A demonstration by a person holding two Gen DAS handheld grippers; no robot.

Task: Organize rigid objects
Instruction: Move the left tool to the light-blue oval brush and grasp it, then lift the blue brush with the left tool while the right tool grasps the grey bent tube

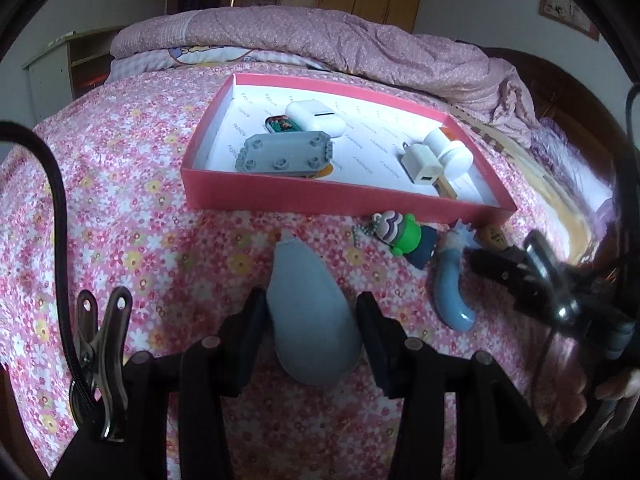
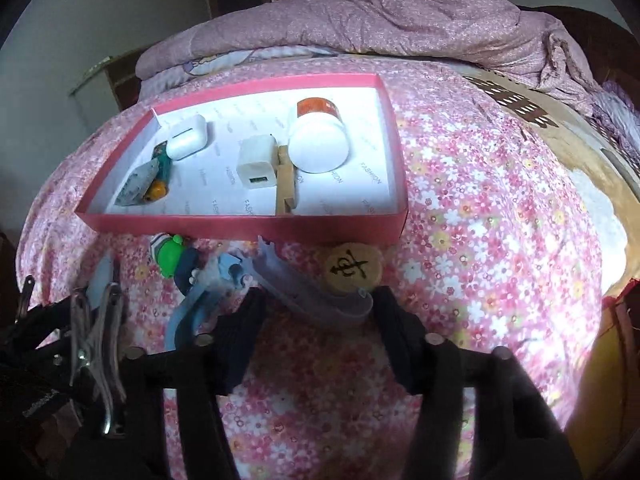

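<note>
Gripping a pale blue teardrop-shaped rubber piece (image 1: 312,320), your left tongs (image 1: 312,316) sit low in the middle of the left wrist view, both dark pads against its sides, over the pink floral bedsheet (image 1: 140,220).

Your right tongs (image 2: 316,312) stand at the lower middle of the right wrist view, with a curved grey-blue plastic strip (image 2: 316,292) lying across the gap between the pads; you cannot tell whether the pads press on it. No earlier view is at hand.

Just above that strip, a round cork disc with a black character (image 2: 349,270) rests against the near wall of the shallow pink cardboard box (image 2: 240,226). To its left lie a green-and-navy rubber keychain figure (image 2: 176,258) and a light blue curved plastic handle (image 2: 196,300).

Inside the box, in the upper middle of the frame, you see:
- 1 white earbud case (image 2: 186,138)
- 1 white USB charger cube (image 2: 257,162)
- 1 white jar with an orange label (image 2: 318,136)
- 1 wooden clothespin (image 2: 286,184)
- 1 grey studded building plate (image 1: 286,154)
</note>
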